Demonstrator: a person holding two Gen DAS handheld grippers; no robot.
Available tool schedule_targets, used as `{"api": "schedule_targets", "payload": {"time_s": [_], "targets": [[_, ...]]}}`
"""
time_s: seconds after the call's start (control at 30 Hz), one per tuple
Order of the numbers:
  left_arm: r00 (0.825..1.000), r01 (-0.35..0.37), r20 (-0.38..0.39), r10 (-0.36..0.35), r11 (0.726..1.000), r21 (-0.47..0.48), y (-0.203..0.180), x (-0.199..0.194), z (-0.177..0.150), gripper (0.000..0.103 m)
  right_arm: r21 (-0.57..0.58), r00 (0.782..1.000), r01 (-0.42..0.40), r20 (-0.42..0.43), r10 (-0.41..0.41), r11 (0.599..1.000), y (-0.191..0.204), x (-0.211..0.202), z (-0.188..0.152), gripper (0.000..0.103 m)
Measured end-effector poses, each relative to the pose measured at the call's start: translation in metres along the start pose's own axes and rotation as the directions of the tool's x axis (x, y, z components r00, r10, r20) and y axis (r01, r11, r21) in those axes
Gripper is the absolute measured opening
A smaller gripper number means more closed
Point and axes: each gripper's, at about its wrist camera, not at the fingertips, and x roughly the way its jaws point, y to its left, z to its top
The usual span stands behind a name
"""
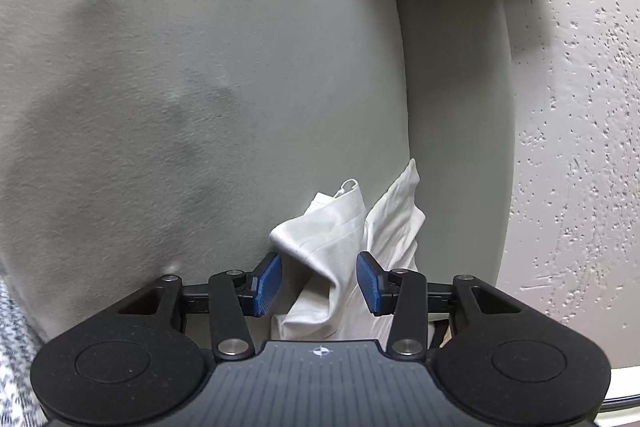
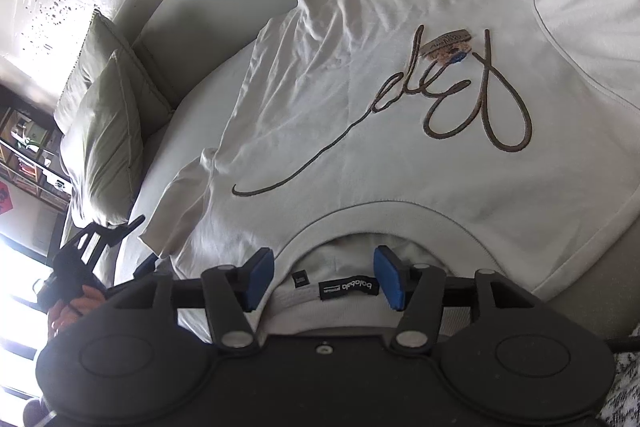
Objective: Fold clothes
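One white cotton shirt (image 2: 400, 99) lies flat and creased on a grey-green sofa (image 2: 208, 75), its neckline nearest the right gripper (image 2: 324, 277) and its long axis running away toward the far hem. Right fingers (image 2: 260, 279) stand apart astride the collar label (image 2: 347, 289), pressing nothing. Left gripper (image 1: 319, 283) is also parted, with a bunched sleeve (image 1: 344, 227) loose between its blue ribbed pads.

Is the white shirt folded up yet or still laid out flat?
Mostly spread: the white shirt lies front up with its script showing; one sleeve is bunched.
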Motion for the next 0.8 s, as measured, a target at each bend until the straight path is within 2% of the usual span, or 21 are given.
{"api": "schedule_targets", "payload": {"time_s": [0.03,0.1,0.17,0.23,0.3,0.33,0.37,0.43,0.5,0.53,0.57,0.67,0.7,0.8], "targets": [[1.000,0.005,0.001,-0.005,1.000,-0.008,0.001,0.002,0.001,0.038,0.001,1.000,-0.001,0.000,0.001,1.000,0.000,0.000,0.000,0.054],[1.000,0.011,0.005,-0.011,1.000,-0.020,0.003,0.005,0.005,0.028,0.002,1.000,0.000,0.001,0.000,1.000,0.000,0.000,0.000,0.054],[1.000,-0.002,0.019,0.003,1.000,-0.011,0.002,0.004,0.013,0.000,-0.003,1.000,0.004,0.001,-0.004,1.000,0.001,0.000,0.000,0.054],[0.999,-0.023,0.047,0.022,1.000,0.012,-0.001,0.002,0.018,0.000,-0.011,1.000,0.010,0.001,-0.010,1.000,0.002,0.001,-0.001,0.055],[0.983,-0.093,0.168,0.069,0.986,0.139,-0.018,-0.012,0.010,0.000,-0.016,1.000,0.014,0.002,-0.014,1.000,0.003,0.001,-0.001,0.055],[0.968,-0.132,0.240,0.076,0.964,0.230,-0.031,-0.021,0.001,0.000,-0.016,1.000,0.014,0.001,-0.014,1.000,0.003,0.001,-0.001,0.055],[0.948,-0.191,0.305,0.090,0.929,0.318,-0.045,-0.028,-0.010,0.000,-0.015,1.000,0.012,0.001,-0.012,1.000,0.002,0.001,-0.001,0.055],[0.898,-0.370,0.395,0.196,0.822,0.433,-0.066,-0.021,-0.030,0.000,-0.011,1.000,0.008,-0.001,-0.008,1.000,0.001,0.001,0.000,0.055],[0.832,-0.525,0.473,0.292,0.692,0.495,-0.082,-0.006,-0.047,0.000,-0.008,1.000,0.005,-0.004,-0.005,1.000,0.000,0.001,0.001,0.055],[0.814,-0.558,0.488,0.316,0.657,0.506,-0.083,-0.001,-0.050,0.000,-0.008,1.000,0.005,-0.006,-0.005,1.000,0.000,0.001,0.001,0.055],[0.809,-0.567,0.491,0.324,0.651,0.505,-0.079,-0.005,-0.049,0.000,-0.011,1.000,0.005,-0.008,-0.005,1.000,0.000,0.000,0.001,0.055],[0.817,-0.539,0.489,0.304,0.703,0.464,-0.072,-0.010,-0.041,0.003,-0.014,1.000,0.004,-0.012,-0.004,1.000,0.000,0.000,0.002,0.055],[0.815,-0.533,0.499,0.294,0.719,0.446,-0.070,-0.013,-0.039,0.004,-0.012,1.000,0.000,-0.012,-0.001,1.000,-0.001,-0.001,0.002,0.055],[0.786,-0.517,0.569,0.242,0.762,0.391,-0.075,-0.017,-0.038,0.005,-0.005,1.000,-0.010,-0.013,0.010,1.000,-0.003,-0.002,0.002,0.055]]}}
